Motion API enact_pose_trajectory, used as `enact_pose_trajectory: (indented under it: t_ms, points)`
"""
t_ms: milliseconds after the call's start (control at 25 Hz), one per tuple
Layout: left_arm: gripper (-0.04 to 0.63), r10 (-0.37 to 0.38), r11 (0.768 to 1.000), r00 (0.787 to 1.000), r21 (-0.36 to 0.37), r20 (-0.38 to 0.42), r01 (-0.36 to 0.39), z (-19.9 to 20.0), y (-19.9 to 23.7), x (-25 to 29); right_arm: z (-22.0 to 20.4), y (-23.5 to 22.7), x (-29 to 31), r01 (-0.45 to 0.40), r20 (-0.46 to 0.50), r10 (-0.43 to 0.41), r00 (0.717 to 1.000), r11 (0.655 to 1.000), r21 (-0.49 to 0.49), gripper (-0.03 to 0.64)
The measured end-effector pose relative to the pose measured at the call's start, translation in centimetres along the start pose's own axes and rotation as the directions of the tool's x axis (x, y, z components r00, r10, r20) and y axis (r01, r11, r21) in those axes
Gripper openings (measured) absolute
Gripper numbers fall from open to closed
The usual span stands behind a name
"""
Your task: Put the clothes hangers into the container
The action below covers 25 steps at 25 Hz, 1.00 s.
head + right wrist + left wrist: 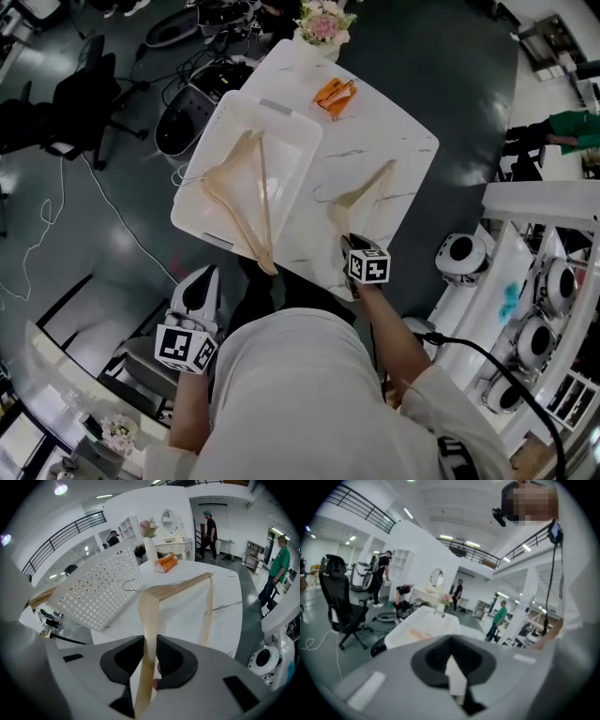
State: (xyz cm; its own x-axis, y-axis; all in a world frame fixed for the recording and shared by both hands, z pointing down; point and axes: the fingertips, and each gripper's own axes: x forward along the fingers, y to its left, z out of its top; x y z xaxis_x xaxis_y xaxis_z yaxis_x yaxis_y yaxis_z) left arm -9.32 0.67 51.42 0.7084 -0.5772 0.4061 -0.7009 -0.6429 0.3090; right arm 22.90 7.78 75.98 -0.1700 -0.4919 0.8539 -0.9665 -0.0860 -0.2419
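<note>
Right gripper view: the right hand-held gripper has its jaws closed narrow on one arm of a wooden hanger, pads pressing the flat wood on both sides. The hanger's long axis runs away from the jaws across the white bench, with its wire hook pointing at the perforated wall of the container. Head view: the container lies to the left of the held hanger, close beside it, and already holds two hangers. The left hand-held gripper hangs low off the bench edge, jaws together and empty. Judgement: the right hand is the nearer one. The carry should go leftward over the rim, with the hanger turned to lie along the container's length.
</note>
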Motion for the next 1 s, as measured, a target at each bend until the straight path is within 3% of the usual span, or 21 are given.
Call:
enact_pose_trajectory:
  t_ms: [240,560,1000]
  points:
    - [0.002,-0.019,1.000,1.000,0.013,0.024,0.019,0.3,-0.7,-0.1,3.0,1.3,-4.1,-0.057,0.082,0.054,0.995,0.998,0.035,0.078]
    - [0.002,-0.025,0.999,0.998,0.027,0.061,0.023,1.3,-1.3,-0.2,7.3,6.2,-8.4,-0.208,0.158,0.203,0.966,0.978,0.014,0.078]
    - [0.002,0.016,1.000,0.997,0.011,0.073,-0.017,0.8,-0.3,-1.8,13.7,15.9,-13.0,-0.418,0.185,0.434,0.882,0.901,-0.120,0.078]
